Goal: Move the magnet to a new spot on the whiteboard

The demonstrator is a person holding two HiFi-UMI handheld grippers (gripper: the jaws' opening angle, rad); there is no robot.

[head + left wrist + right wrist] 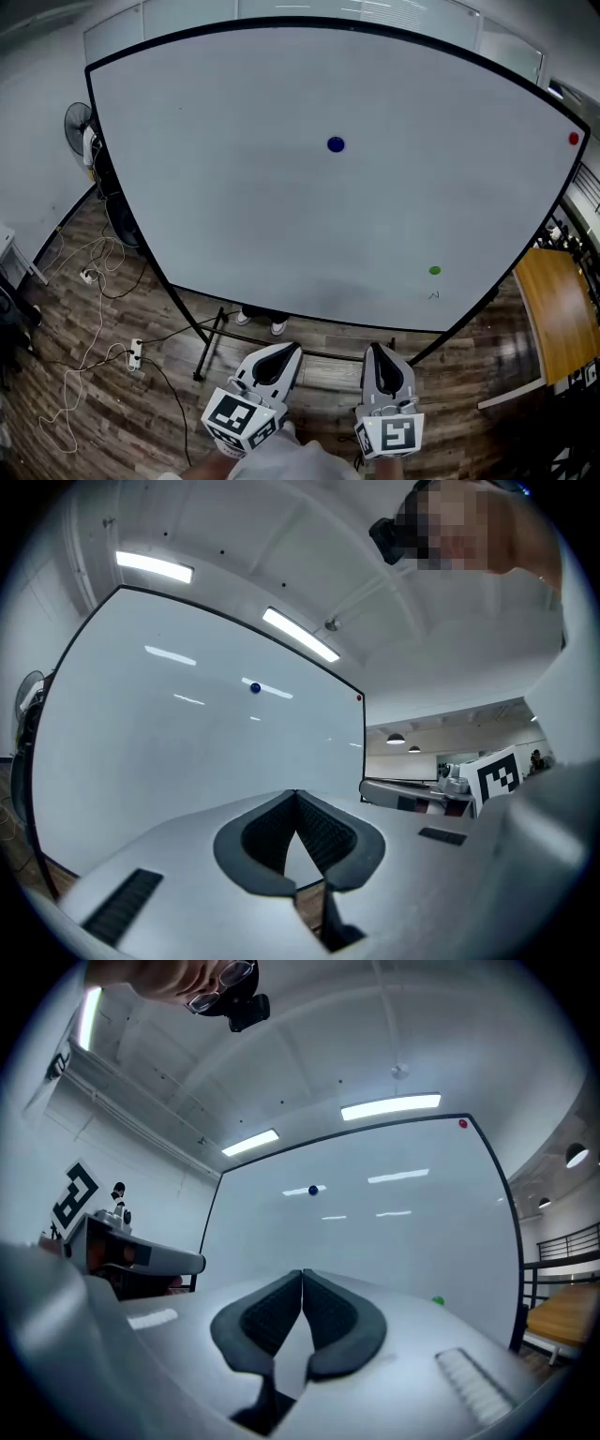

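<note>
Left gripper [284, 351] and right gripper [379, 349] sit nearest, side by side at 6 o'clock in the head view, both pointing up toward the board. Each gripper's own view shows the ribbed pads pressed tip to tip with nothing between them: both claws fully closed and empty. Beyond them lies wood-plank floor [84, 394], with loose cables [94, 281] trailing at 8 o'clock and the black stand [211, 339] of the board just ahead of the gripper tips. Next out is the whiteboard [234, 197], which fills most of the view, its surface unmarked apart from three round magnets. Green magnet [434, 271] is the closest, at about 5 o'clock on the board face. Blue magnet [336, 144] sits a little above the board's centre, near 12 o'clock from the grippers. Red magnet [574, 139] is farthest, at the 2 o'clock corner by the frame. All three are well apart from each other and from both grippers. Assessment: the task has not begun; this is the approach stage, with no magnet touched. Which magnet is intended cannot be told from the task wording. The next move calls for carrying one gripper up to the chosen magnet, parting its jaws before contact, closing on the magnet's rim, pulling it off squarely, and setting it on bare board.
</note>
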